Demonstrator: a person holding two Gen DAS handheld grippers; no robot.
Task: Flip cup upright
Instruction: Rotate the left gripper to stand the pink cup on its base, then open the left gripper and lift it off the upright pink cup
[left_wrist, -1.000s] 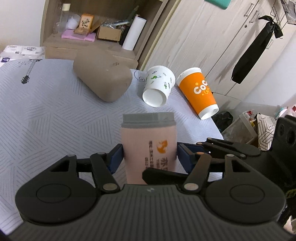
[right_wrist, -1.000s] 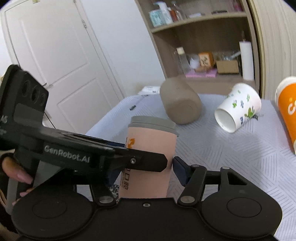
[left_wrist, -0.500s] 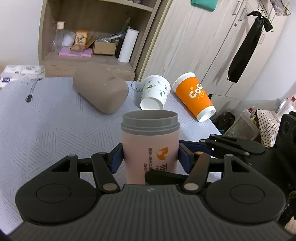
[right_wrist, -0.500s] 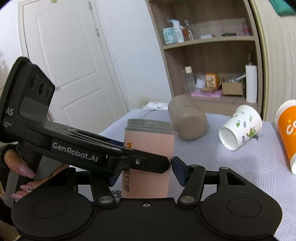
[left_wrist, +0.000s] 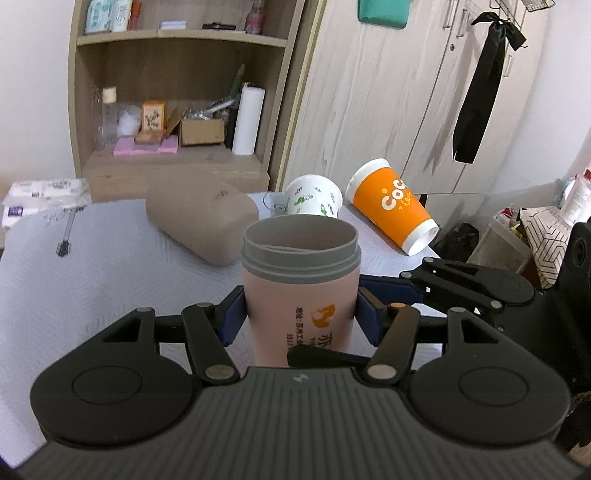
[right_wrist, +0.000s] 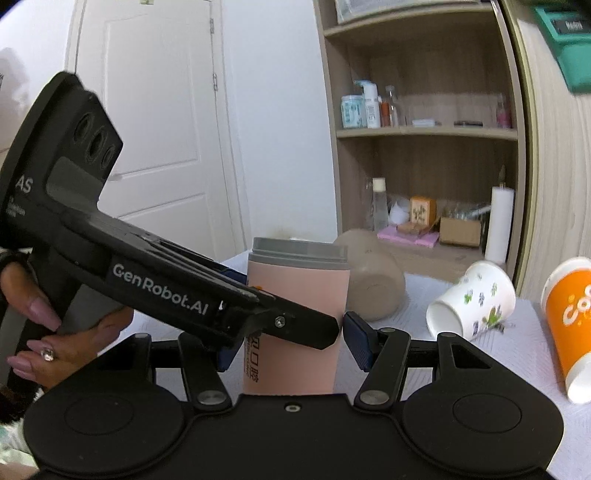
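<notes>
Wooden shelf unit (left_wrist: 177, 74) beside pale wardrobe (left_wrist: 388, 96).

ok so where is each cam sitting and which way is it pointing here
Left wrist: on the left gripper, facing along its fingers at the upright pink cup, the table and shelf beyond; the right gripper's fingers cross at right.
Right wrist: on the right gripper, facing the same pink cup from its other side, toward the door and shelf; the left gripper and the person's left hand show at left.
Both share: the pink cup, brown container, floral cup, orange cup.
</notes>
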